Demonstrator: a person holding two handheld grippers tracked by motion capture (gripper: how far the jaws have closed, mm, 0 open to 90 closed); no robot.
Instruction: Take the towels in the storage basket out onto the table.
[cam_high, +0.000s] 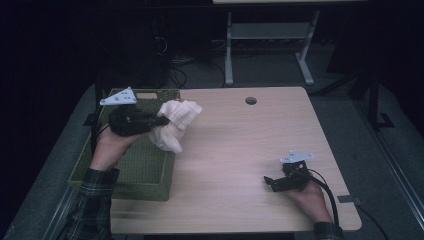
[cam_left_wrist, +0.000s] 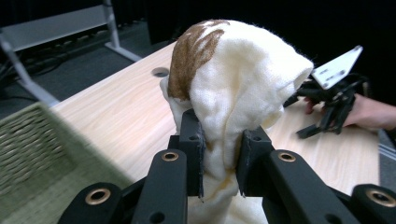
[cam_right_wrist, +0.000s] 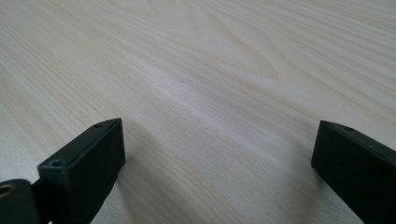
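Cloth hangs pinched in our left hand-held gripper, beside the basket. Our right hand-held gripper rests wide apart on the worktop, holding nothing.

Cloth: I saw it was cream-white knit, with a brown patch near its top.
Basket: I read it as olive-green, in a fine woven pattern.
Table: it was pale wood with a light grain running across it.
Left gripper: black jaws, brass-coloured rivets.
Right gripper: black, with a light grey plate on top.
Sleeve: I noted dark green plaid.
Floor: dark grey.
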